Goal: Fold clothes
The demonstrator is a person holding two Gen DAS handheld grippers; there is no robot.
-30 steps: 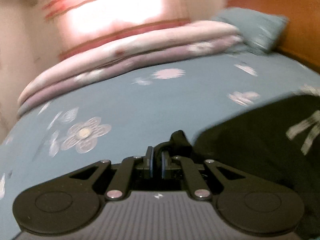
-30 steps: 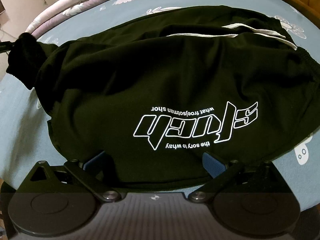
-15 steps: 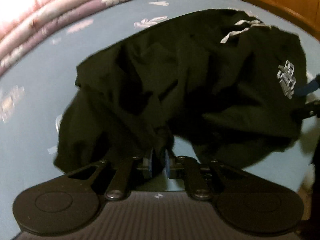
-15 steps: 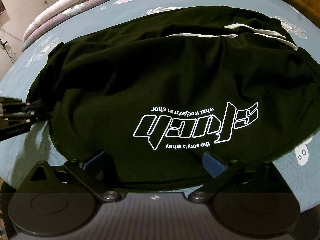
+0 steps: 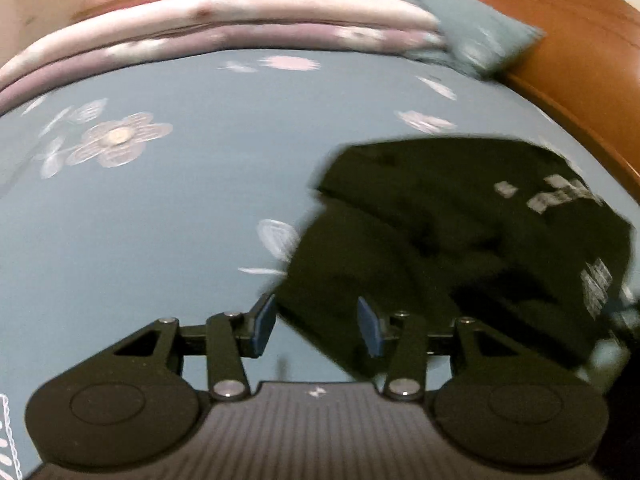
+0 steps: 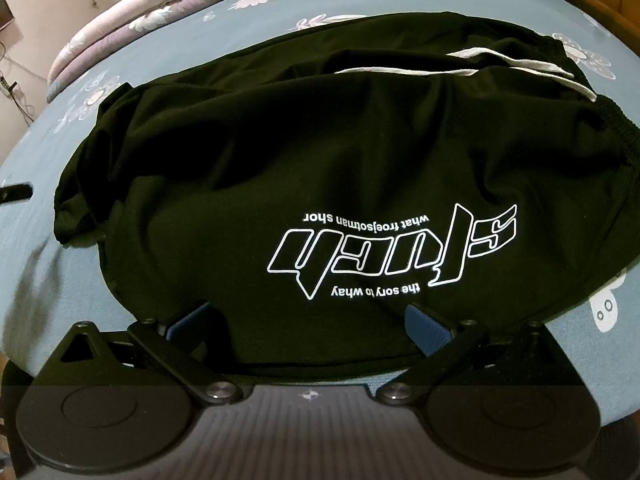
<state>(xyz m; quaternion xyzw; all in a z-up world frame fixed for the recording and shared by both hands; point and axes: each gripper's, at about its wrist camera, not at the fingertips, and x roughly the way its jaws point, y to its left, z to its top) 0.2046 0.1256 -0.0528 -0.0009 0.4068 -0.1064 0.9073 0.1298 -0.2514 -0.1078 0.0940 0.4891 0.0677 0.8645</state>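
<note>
Blue bed sheet (image 5: 208, 184) with white flowers, spread flat. Pink and purple quilt (image 5: 224, 24) folded in a long roll at the far edge of the bed. Blue pillow (image 5: 476, 36) at the end of the quilt, touching it. Brown wooden headboard (image 5: 576, 60) just behind the pillow. Cables (image 6: 14, 92) by the wall.

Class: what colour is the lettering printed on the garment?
White outline lettering on black garment; right wrist view.
</note>
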